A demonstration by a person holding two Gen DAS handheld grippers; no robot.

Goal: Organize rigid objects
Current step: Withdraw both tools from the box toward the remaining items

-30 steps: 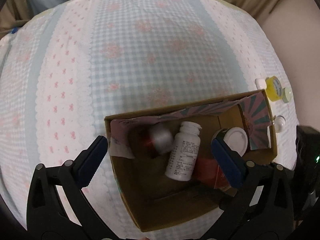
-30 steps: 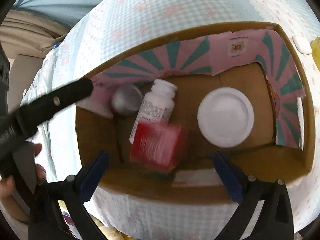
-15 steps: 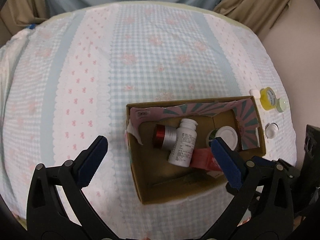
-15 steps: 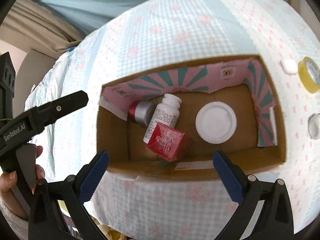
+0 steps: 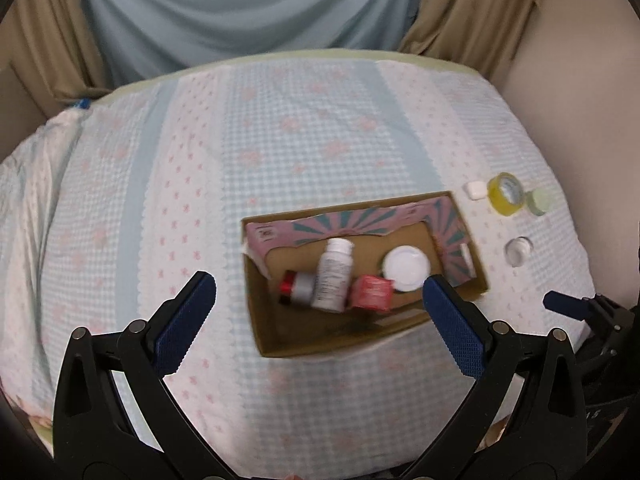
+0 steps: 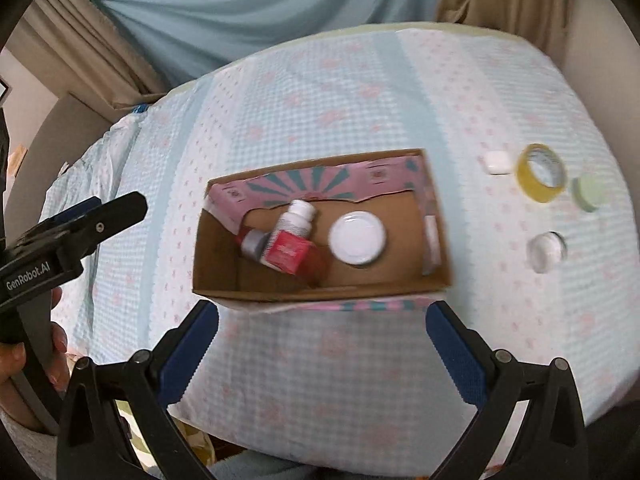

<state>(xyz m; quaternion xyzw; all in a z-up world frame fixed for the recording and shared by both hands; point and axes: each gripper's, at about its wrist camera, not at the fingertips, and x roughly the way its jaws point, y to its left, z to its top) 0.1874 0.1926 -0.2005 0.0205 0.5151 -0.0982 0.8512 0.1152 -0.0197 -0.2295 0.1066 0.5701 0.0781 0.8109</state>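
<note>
A cardboard box (image 5: 276,336) (image 6: 218,280) stands on the checked tablecloth. In it lie a white pill bottle (image 5: 333,276) (image 6: 298,218), a red and silver can (image 5: 298,289) (image 6: 253,243), a red box (image 5: 371,293) (image 6: 287,254) and a white-lidded jar (image 5: 406,269) (image 6: 357,237). My left gripper (image 5: 316,296) is open and empty, above and short of the box. My right gripper (image 6: 320,320) is open and empty, back from the box's near wall.
To the right of the box lie a small white block (image 5: 475,190) (image 6: 497,162), a yellow tape roll (image 5: 506,194) (image 6: 541,178), a pale green lid (image 5: 540,201) (image 6: 590,193) and a small clear cup (image 5: 518,251) (image 6: 547,252). Curtains hang behind the table.
Both grippers have pulled up and back from the box, which now looks smaller. The red box has come to rest inside by the pill bottle.
</note>
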